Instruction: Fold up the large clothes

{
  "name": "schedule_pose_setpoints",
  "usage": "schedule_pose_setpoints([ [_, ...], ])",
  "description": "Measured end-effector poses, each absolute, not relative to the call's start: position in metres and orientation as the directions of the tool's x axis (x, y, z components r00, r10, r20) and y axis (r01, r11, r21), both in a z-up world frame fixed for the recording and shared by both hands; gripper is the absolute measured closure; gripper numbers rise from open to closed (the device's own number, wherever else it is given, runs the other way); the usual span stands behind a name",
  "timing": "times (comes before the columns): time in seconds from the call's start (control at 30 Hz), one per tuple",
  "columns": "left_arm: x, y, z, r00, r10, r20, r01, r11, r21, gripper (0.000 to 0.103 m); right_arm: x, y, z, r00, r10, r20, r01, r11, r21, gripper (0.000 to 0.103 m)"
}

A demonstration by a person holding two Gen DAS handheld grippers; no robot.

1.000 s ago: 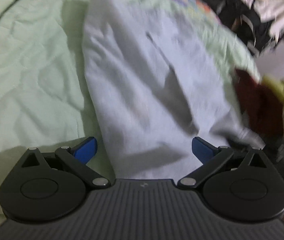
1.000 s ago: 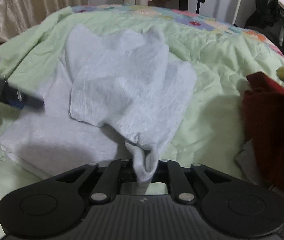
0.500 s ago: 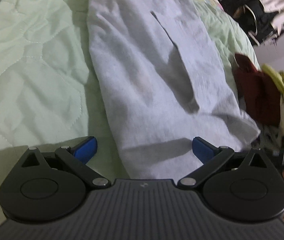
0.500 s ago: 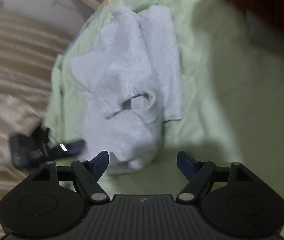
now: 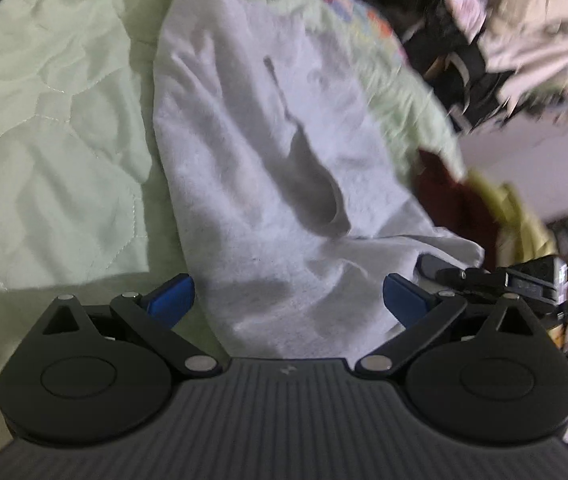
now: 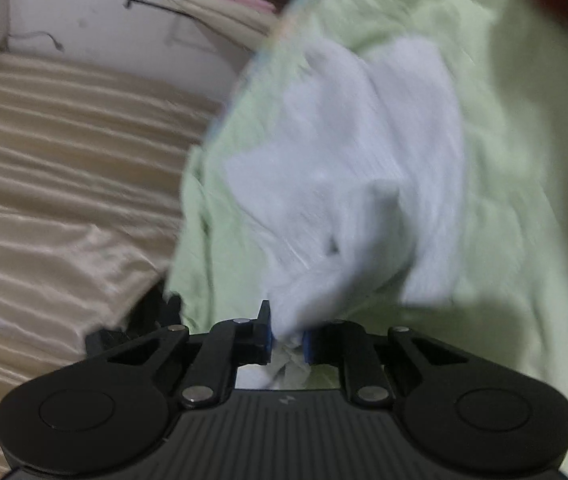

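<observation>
A pale grey-white garment [image 5: 268, 184] lies lengthwise on a light green quilt [image 5: 44, 140]. My left gripper [image 5: 288, 292] hangs open over its near end, blue pads wide apart, the cloth lying under the gap, not pinched. In the right wrist view the garment [image 6: 364, 168] is blurred and bunched. My right gripper [image 6: 287, 340] has its jaws closing on a corner of it, the pads pinching white cloth with a bit of green quilt behind. The left wrist view also shows the right gripper [image 5: 444, 272] at the garment's right corner.
Dark red and yellow clothes [image 5: 464, 200] lie at the quilt's right edge, with a heap of mixed clothing [image 5: 504, 32] behind them. Beige striped fabric [image 6: 64, 160] runs beside the green quilt [image 6: 524, 160], below a white wall [image 6: 84, 12].
My right gripper let go of the garment's tip, opened wide, rolled and dropped, then closed on the garment's corner. It has come into the left wrist view at the right.
</observation>
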State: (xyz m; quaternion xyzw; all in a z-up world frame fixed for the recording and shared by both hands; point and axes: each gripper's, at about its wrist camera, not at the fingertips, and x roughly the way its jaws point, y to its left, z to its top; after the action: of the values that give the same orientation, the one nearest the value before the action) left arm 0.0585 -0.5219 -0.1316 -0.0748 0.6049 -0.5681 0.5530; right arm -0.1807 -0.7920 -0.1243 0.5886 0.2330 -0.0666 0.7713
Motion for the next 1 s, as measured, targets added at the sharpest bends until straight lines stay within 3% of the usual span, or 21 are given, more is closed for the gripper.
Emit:
schedule_pose_setpoints([
  [0.17,0.064,-0.518,-0.137,-0.424,-0.747,-0.511,0.433,0.328,-0.839,0.0,-0.156,-0.806,-0.106,0.891,0.151,-0.428,0.369,0.308,0.877,0.089],
  [0.3,0.054,-0.515,-0.122,-0.411,-0.755,-0.511,0.497,0.284,-0.82,0.0,-0.146,-0.817,-0.094,0.889,0.14,-0.436,0.374,0.328,0.867,0.089],
  [0.37,0.051,-0.513,-0.116,-0.43,-0.771,-0.47,0.485,0.242,-0.84,0.0,-0.14,-0.819,-0.088,0.888,0.128,-0.442,0.381,0.337,0.861,0.089],
  [0.57,0.066,-0.51,-0.152,-0.373,-0.801,-0.468,0.165,0.439,-0.883,0.0,-0.142,-0.811,-0.088,0.882,0.113,-0.458,0.403,0.325,0.856,0.089],
  [0.67,0.06,-0.513,-0.169,-0.421,-0.806,-0.416,-0.037,0.474,-0.88,0.0,-0.147,-0.804,-0.088,0.881,0.099,-0.462,0.409,0.331,0.851,0.089],
  [0.8,0.041,-0.527,-0.181,-0.445,-0.784,-0.432,-0.13,0.534,-0.835,0.0,-0.154,-0.794,-0.086,0.888,0.088,-0.452,0.395,0.358,0.846,0.088],
  [0.87,0.031,-0.529,-0.186,-0.413,-0.798,-0.439,-0.163,0.539,-0.827,0.011,-0.16,-0.79,-0.086,0.889,0.083,-0.451,0.393,0.368,0.843,0.087],
  [0.9,0.027,-0.529,-0.187,-0.381,-0.809,-0.448,-0.171,0.538,-0.826,0.036,-0.164,-0.787,-0.087,0.889,0.081,-0.451,0.393,0.371,0.841,0.086],
  [0.93,0.025,-0.529,-0.18,-0.358,-0.796,-0.489,-0.12,0.559,-0.821,0.055,-0.17,-0.785,-0.09,0.887,0.081,-0.454,0.397,0.368,0.841,0.084],
  [0.97,0.024,-0.53,-0.175,-0.338,-0.787,-0.516,-0.084,0.571,-0.816,0.058,-0.174,-0.783,-0.092,0.884,0.078,-0.461,0.405,0.362,0.839,0.077],
  [1.0,0.023,-0.529,-0.171,-0.322,-0.784,-0.531,-0.061,0.577,-0.815,0.06,-0.18,-0.781,-0.095,0.88,0.073,-0.469,0.417,0.353,0.838,0.06],
])
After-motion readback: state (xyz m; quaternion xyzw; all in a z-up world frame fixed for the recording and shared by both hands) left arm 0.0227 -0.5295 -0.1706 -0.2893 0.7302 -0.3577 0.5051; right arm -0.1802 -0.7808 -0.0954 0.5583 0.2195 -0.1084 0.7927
